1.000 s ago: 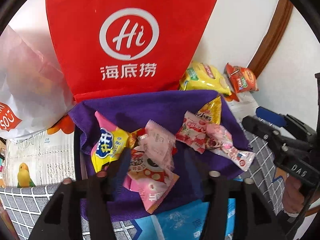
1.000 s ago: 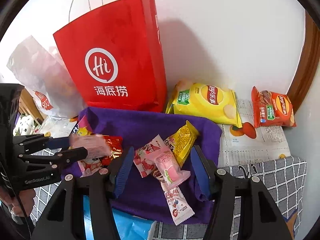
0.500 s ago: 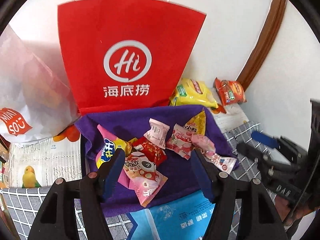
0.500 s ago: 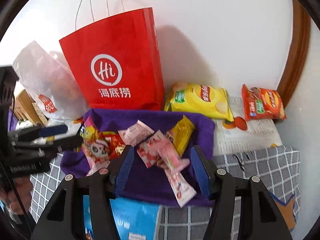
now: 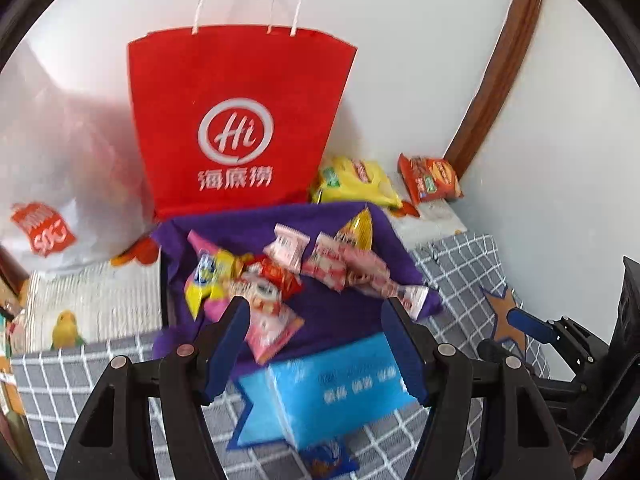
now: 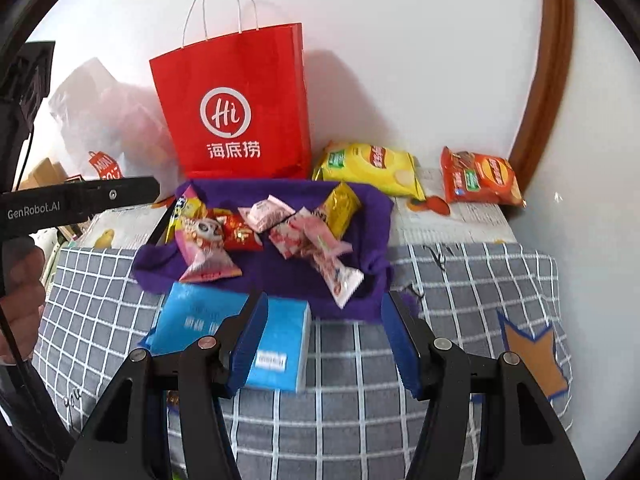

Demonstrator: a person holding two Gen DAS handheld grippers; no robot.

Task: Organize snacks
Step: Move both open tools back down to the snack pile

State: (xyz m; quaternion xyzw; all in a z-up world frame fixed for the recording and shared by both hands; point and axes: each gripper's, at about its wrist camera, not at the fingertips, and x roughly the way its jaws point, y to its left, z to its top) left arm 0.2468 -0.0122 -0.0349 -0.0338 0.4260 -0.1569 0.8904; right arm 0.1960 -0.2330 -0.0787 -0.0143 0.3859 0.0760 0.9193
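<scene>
Left gripper (image 5: 316, 320): jaws spread wide, nothing between them, held above the near edge of the purple cloth (image 5: 340, 320). Right gripper (image 6: 324, 320): likewise wide apart and empty, held over the checked cover (image 6: 460, 280) at the cloth's near edge.

Small snacks are seen heaped on the cloth, which is spread on the cover against the base of the red bag (image 6: 236, 108). At the cloth's left end: a yellow-and-blue packet (image 5: 206, 280), a red packet (image 6: 240, 234) and a pink panda packet (image 6: 204, 252), overlapping. Toward the middle: a pale pink packet (image 6: 266, 212), tilted. To the right: a yellow packet (image 6: 340, 208) leaning on a cluster of pink-and-white wrappers (image 6: 316, 244), the longest reaching toward the cloth's near right corner.

Behind the cloth's right end, a yellow chip bag (image 6: 372, 168) is lying flat by the wall. An orange chip bag (image 6: 480, 178) is lying near it, apart, toward the far right corner, on printed paper (image 6: 460, 216).

A blue tissue pack (image 6: 236, 332) is lying on the cover, touching the cloth's near edge. A white plastic bag (image 5: 60, 184) is standing left of the red bag. Left-wrist view is blurred; print on the snacks cannot be read.
</scene>
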